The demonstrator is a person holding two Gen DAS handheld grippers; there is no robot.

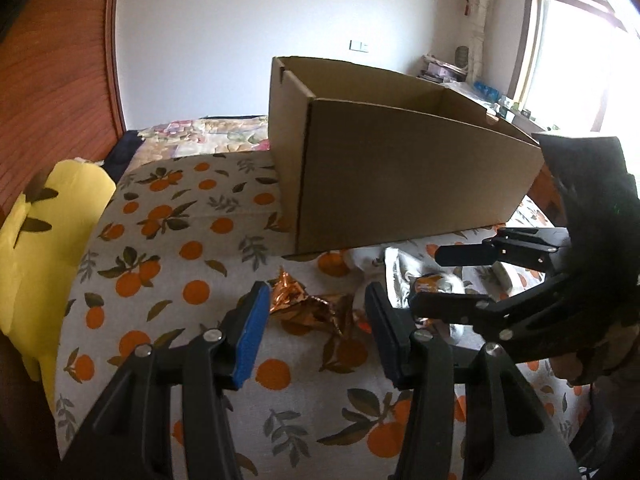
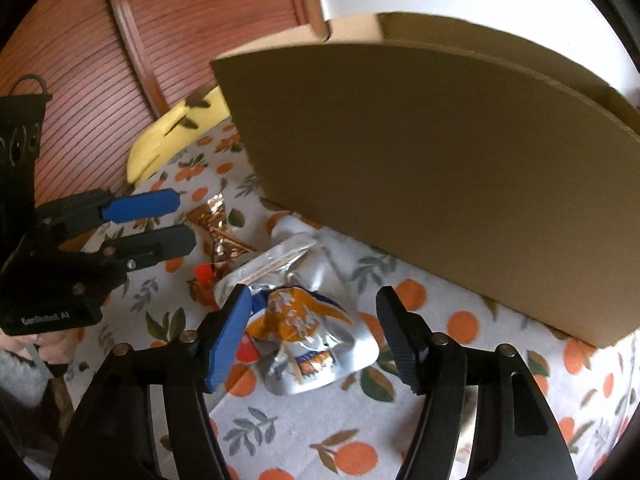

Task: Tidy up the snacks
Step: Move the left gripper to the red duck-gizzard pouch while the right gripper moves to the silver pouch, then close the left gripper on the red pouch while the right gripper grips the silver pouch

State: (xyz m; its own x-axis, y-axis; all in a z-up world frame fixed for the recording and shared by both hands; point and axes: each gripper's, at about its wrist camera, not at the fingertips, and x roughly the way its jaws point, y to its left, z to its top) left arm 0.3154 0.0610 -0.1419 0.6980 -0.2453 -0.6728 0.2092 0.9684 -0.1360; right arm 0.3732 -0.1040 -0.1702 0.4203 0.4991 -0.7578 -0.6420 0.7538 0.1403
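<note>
A: Left camera? 
B: Orange-print cloth (image 1: 192, 240), cardboard box (image 1: 400, 176), white wall (image 1: 240, 40), window (image 1: 580, 52). Left gripper (image 1: 316, 332) spread around a copper wrapper (image 1: 316, 306).

A: Right camera? 
B: Right gripper (image 2: 312, 340) spread around a silver snack bag (image 2: 312, 336) beside the box.

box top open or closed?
Open. The box has no lid or flaps over it: the left wrist view looks past its rim onto the inner walls. Its floor is hidden, so contents: cannot tell.
</note>
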